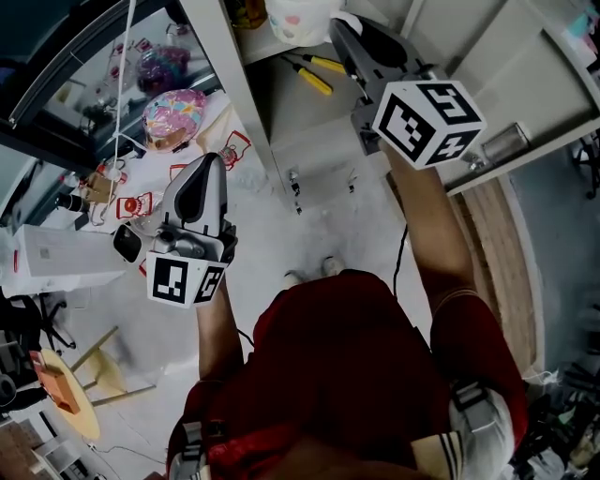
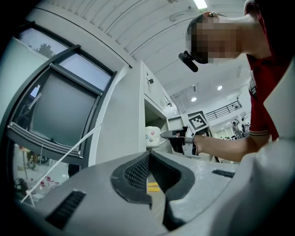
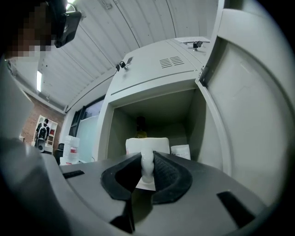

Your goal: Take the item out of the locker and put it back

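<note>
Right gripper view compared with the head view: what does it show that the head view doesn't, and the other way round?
Only the right gripper view: the right gripper with its jaws shut on the handle of the white mug, plus a dark bottle and a white packet deep in the open locker compartment. Only the head view: the left gripper held back from the locker, yellow-handled tools on a shelf, the person's red shirt. Both: the mug, the right gripper and the locker.

Bright ceiling lights [image 2: 200,4], shadowed locker interior [image 3: 154,117], strong fisheye bending, dark vignetted corners.
</note>
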The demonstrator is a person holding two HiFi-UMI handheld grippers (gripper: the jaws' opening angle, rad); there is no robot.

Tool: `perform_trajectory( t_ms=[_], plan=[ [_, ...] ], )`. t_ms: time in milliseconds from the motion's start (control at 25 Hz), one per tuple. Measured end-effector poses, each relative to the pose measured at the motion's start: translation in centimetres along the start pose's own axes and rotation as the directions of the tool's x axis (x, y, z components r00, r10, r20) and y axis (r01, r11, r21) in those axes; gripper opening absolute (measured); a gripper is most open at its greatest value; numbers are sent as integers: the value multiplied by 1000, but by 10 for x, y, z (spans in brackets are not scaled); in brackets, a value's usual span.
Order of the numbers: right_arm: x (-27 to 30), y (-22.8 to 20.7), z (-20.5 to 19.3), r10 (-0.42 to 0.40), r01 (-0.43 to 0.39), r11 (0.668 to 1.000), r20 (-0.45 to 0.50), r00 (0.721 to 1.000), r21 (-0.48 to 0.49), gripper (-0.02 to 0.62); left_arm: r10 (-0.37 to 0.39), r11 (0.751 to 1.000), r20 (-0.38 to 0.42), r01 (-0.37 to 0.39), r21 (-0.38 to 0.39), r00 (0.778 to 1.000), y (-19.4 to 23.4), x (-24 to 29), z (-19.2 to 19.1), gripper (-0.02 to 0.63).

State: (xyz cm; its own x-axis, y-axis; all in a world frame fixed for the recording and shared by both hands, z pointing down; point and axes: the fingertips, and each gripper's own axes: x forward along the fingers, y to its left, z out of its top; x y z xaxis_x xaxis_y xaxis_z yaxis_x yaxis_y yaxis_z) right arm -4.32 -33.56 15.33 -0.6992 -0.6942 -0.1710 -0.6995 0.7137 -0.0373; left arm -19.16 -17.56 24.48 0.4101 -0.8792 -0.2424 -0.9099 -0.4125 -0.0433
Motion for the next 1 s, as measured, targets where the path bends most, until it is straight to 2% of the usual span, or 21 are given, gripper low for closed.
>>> perform_trajectory(
  t_ms=[360, 1000],
  plan=[
    [23, -8, -15, -8, 8, 1000, -35, 999, -13, 44, -5, 1000, -7, 5, -10, 1000, 1, 9, -7, 8],
    [42, -17, -24, -13, 13, 1000, -38, 999, -13, 44, -3, 1000, -29, 3, -23, 1000, 0, 13, -20, 8]
  ],
)
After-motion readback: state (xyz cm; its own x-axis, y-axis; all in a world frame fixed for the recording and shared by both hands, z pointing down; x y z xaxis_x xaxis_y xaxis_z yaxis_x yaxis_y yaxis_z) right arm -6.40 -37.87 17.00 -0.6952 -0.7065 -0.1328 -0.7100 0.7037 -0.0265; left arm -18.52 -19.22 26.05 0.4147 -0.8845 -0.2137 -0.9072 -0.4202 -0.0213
